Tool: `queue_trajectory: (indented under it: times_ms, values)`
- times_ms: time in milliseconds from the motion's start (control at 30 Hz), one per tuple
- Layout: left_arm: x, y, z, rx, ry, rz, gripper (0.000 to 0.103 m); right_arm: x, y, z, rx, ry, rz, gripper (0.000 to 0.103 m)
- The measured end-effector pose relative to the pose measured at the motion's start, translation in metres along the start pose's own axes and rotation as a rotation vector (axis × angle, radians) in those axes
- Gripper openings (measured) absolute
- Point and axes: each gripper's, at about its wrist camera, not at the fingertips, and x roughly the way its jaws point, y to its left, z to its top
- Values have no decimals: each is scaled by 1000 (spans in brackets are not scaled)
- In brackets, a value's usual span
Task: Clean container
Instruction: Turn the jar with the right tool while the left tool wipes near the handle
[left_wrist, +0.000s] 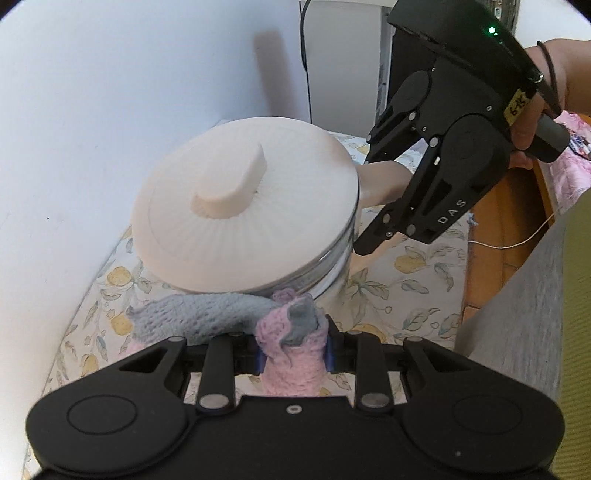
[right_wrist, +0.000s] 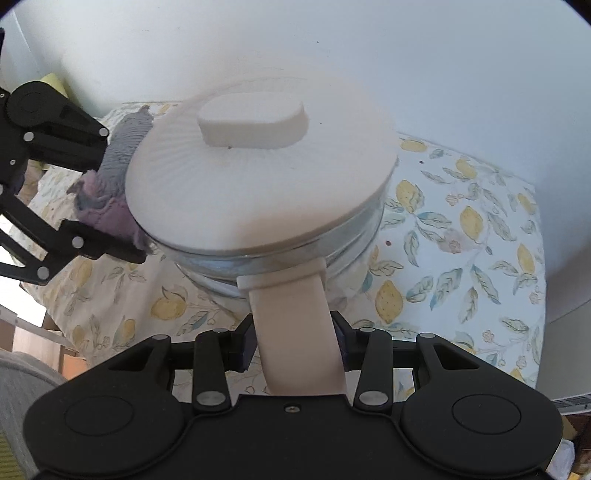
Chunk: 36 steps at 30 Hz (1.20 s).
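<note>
A round metal container (left_wrist: 334, 275) (right_wrist: 280, 264) with a ribbed cream lid (left_wrist: 243, 210) (right_wrist: 258, 181) and a cream side handle (right_wrist: 295, 332) (left_wrist: 380, 181) stands on a lemon-print cloth. My right gripper (right_wrist: 295, 343) (left_wrist: 373, 206) is shut on that handle. My left gripper (left_wrist: 293, 347) (right_wrist: 122, 206) is shut on a pink and grey knitted cloth (left_wrist: 291, 350) (right_wrist: 110, 184), lifted beside the lid's near-left edge. The cloth's grey tail (left_wrist: 199, 317) hangs toward the table, just beside the lid's rim.
The lemon-print tablecloth (right_wrist: 461, 240) (left_wrist: 406, 288) covers a small table set against a white wall (left_wrist: 110, 110). A wooden floor (left_wrist: 495, 236) and a grey fabric edge (left_wrist: 517, 314) lie to the right of the table. A person's hand (left_wrist: 528, 122) grips the right tool.
</note>
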Motion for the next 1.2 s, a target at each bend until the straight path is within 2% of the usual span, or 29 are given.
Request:
queue_trajectory:
  times_ms: [367, 500, 667, 767, 867, 1033, 1200]
  values:
    - [43, 1, -9, -55, 76, 54, 27, -5, -2, 2, -18, -11, 23, 45]
    - [60, 6, -16, -110, 83, 46, 28, -7, -4, 1, 25, -23, 19, 41]
    - [84, 8, -27, -159, 87, 31, 27, -9, 1, -5, 29, -42, 0, 39]
    - [92, 8, -31, -180, 88, 23, 28, -10, -2, -7, 61, -45, 17, 39]
    - [102, 9, -38, -220, 81, 8, 28, -10, 0, -12, 72, -81, 2, 40]
    - [108, 9, -43, -238, 70, 3, 29, -10, 2, -17, 91, -120, -14, 43]
    - [99, 5, -39, -222, 70, 14, 28, -8, 7, -16, 58, -113, -44, 41]
